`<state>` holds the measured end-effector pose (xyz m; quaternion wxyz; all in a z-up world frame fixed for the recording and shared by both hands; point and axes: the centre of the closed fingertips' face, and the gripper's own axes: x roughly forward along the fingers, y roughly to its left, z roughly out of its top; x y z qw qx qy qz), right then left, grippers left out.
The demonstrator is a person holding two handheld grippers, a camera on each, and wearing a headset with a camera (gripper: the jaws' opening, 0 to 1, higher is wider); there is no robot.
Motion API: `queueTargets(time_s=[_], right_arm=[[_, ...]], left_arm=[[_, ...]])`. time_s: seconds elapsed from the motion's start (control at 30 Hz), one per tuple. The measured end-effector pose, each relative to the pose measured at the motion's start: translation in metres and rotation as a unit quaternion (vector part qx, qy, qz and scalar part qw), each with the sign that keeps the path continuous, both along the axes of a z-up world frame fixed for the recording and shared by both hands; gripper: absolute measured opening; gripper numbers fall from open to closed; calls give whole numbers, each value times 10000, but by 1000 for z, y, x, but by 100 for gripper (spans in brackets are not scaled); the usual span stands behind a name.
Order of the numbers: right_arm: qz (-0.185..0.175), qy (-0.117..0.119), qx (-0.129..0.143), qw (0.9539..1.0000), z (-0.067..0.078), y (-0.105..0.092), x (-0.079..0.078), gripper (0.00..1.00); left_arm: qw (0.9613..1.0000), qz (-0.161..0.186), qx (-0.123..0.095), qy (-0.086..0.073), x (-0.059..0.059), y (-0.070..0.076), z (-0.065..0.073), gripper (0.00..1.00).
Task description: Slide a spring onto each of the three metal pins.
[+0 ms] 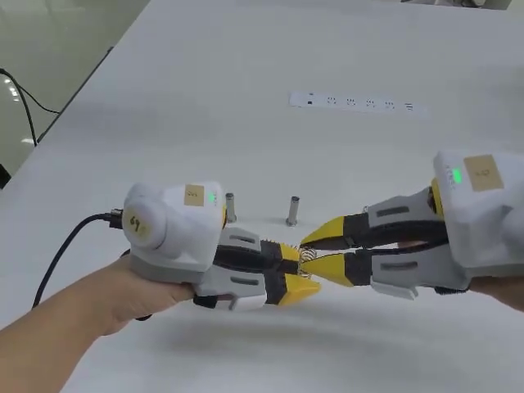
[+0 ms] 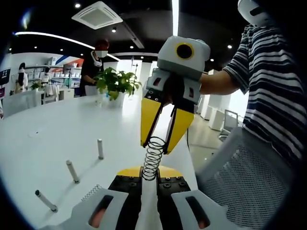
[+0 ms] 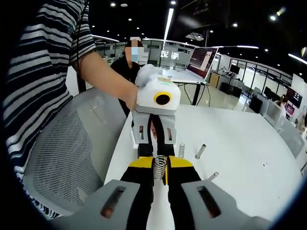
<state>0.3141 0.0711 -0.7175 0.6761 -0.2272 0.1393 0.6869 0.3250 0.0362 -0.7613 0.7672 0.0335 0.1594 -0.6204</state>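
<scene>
left gripper [image 2: 148,172], right gripper [image 3: 160,165] clamp spring [image 1: 308,255] | pins [image 1: 292,210] near | table [image 1: 123,98] edge left

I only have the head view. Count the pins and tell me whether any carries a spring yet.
Observer: Left gripper view has three pins, upright in a row, all bare.
Operator: Find me a spare spring.
Observer: A spare spring lies flat on the table just ahead of the left gripper, near the closest pin.
Operator: Report the grip on the spring between the grippers.
Observer: The held spring juts from the left gripper's closed tips; its far end sits between the right gripper's spread jaws, contact unclear.
</scene>
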Motion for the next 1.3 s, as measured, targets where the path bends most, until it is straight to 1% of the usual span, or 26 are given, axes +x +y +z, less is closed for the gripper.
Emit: queueTargets(time_s=[0.23,0.3,0.33,0.4,0.5,0.67,0.73,0.8,1.07,1.3], right_arm=[[13,-12,-46,10000,2,1,1,7],[5,-2,-25,10000,3,2,1,7],[-1,9,-6,10000,5,2,2,7],[-10,15,16,10000,6,3,2,7],[4,-14,-23,10000,6,3,3,7],[1,-56,-78,10000,4,2,4,7],[-20,-52,-66,10000,4,2,5,7],[-47,-56,-61,10000,4,1,6,7],[-127,-62,-76,9999,3,-1,10,7],[-196,-85,-57,9998,3,-1,14,7]], left_arm=[[10000,52,6,-55,1,-1,2,4],[9999,92,41,-72,2,0,1,5],[9998,108,94,-98,2,1,-1,6],[9998,116,117,-84,2,1,-2,8],[9998,150,131,-85,3,2,-2,13],[9996,219,132,-90,5,3,-1,17],[9995,264,151,-120,7,5,-1,20],[9994,306,143,-106,8,6,-1,23],[9989,440,164,-73,11,10,-1,31],[9982,577,178,-66,14,17,-2,39]])
